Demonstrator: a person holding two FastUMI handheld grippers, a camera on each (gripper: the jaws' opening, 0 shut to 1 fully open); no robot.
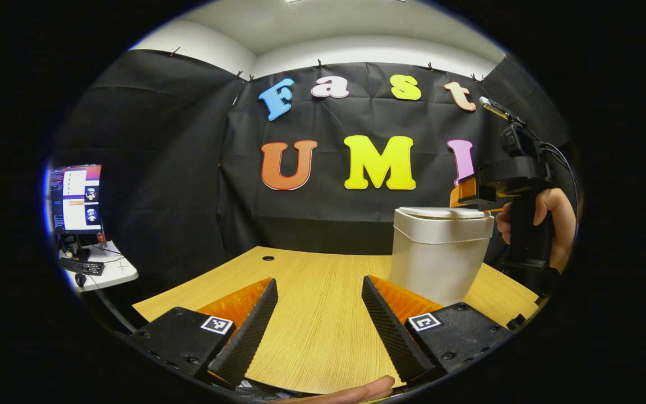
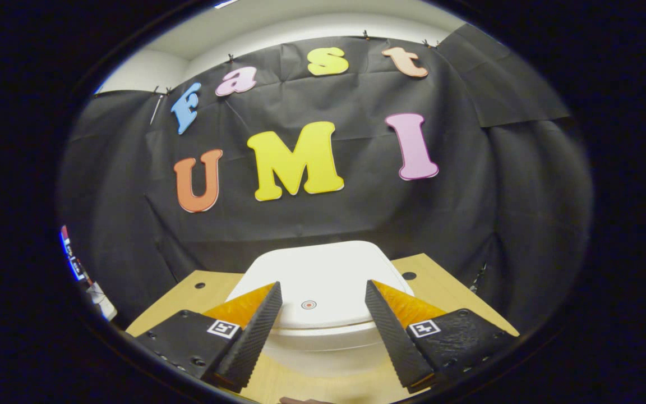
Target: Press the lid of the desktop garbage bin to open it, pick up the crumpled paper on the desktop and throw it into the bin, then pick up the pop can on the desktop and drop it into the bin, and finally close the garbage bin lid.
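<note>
Straight ahead of the left gripper (image 1: pixel 316 322), its two fingers are spread wide with nothing between them but the bare wooden desktop (image 1: pixel 312 280). Just beyond its right-hand finger stands the garbage bin (image 1: pixel 439 255), a pale upright container with its white lid (image 1: pixel 441 213) down and closed. Past the bin, in the left gripper view, a hand (image 1: pixel 550 221) holds the right gripper by its handle, raised level with the bin's top. From the right gripper view, the right gripper (image 2: pixel 323 322) hangs over the same lid (image 2: pixel 323 280), its fingers released and parted, one to either side of a small round red mark (image 2: pixel 309 304) on the lid. Whether the fingertips touch the lid is hard to judge from this angle; they seem to be just above it.
</note>
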